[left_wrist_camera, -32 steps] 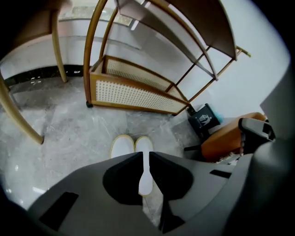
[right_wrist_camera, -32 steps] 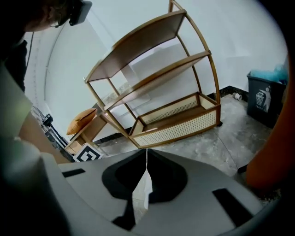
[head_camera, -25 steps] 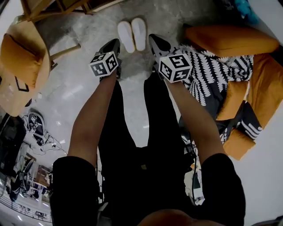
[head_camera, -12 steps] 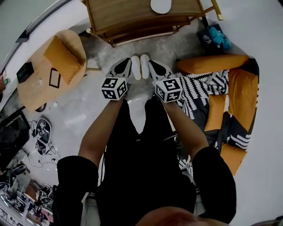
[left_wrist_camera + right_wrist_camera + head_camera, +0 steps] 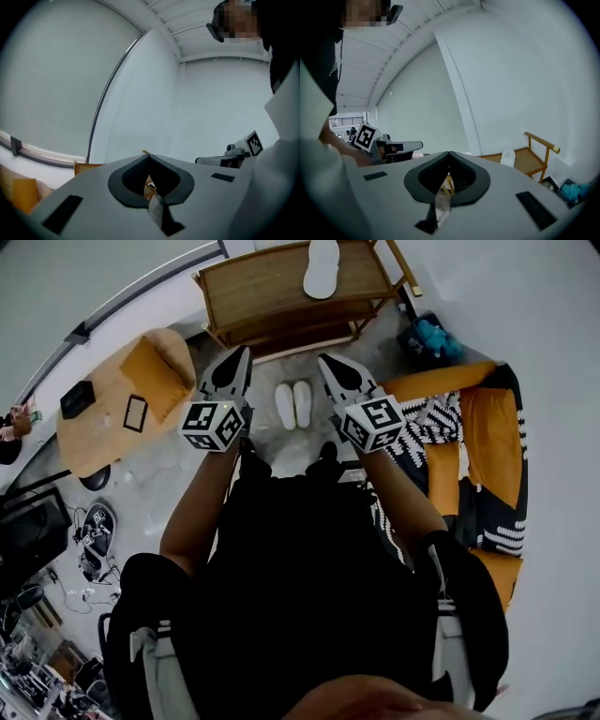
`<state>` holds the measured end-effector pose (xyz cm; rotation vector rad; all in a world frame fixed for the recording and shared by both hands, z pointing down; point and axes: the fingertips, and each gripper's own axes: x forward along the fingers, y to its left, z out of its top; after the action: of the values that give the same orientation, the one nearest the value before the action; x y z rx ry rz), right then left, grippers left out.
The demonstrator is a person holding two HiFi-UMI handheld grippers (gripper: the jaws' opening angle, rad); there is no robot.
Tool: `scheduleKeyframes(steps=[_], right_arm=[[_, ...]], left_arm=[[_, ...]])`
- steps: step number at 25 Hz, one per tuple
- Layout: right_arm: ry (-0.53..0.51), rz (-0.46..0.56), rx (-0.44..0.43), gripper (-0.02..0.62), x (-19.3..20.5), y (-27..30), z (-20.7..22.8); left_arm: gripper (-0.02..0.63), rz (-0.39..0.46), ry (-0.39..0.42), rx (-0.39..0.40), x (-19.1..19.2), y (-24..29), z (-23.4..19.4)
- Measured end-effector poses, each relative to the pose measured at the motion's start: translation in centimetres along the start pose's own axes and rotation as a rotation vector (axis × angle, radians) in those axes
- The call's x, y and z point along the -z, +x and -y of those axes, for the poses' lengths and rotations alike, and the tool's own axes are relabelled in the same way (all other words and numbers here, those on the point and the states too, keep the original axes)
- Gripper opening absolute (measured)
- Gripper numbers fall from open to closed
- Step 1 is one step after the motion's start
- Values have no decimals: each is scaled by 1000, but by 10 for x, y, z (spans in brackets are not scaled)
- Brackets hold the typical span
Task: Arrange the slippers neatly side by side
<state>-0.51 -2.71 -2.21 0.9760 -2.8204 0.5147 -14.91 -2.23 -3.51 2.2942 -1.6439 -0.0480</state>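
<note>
The person had stood up and drawn both tools away from the white fabric slippers (image 5: 293, 405). These lay on the grey concrete floor (image 5: 289, 442) at 12 o'clock from the person's feet, touching along their inner edges, toes pointing the same way. Judged from that, the arranging looked finished and the hands were retreating rather than reaching.

The left gripper (image 5: 242, 352) hung in the air at about 10 o'clock from the pair. Its own view showed the jaws pressed together with nothing between them (image 5: 149, 157), aimed at a pale wall. The right gripper (image 5: 323, 359), at about 1 o'clock from the pair, was likewise closed and empty (image 5: 449, 154) (only a thin sliver of background showed below its closed tips).

A second earlier, both grippers had sat low, flanking the slippers at 9 and 3 o'clock, and the pair had filled far more of the head view. Now it looked small and distant. The light wooden slatted rack (image 5: 272, 287) at 12 o'clock had come into sight, with a white slipper-shaped object (image 5: 322, 268) on top, too small to identify. The orange cushioned armchair (image 5: 155, 371) sat at 10 o'clock. The black-and-white patterned throw (image 5: 427, 418) on the orange sofa (image 5: 492, 423) lay at 3 o'clock. The left jaws had also finished closing.
</note>
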Motion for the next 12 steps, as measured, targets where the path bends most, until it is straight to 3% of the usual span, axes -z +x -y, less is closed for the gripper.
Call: scheduleKeyframes(steps=[6,12], right_arm=[[-133,185,-42,32,-81,-45,-8],[-142,207,-120,32,-89,-86,12]], left_arm=[[17,128,80,-10,-61,-32,29],[15,219,64,-97,-62,-60,63]])
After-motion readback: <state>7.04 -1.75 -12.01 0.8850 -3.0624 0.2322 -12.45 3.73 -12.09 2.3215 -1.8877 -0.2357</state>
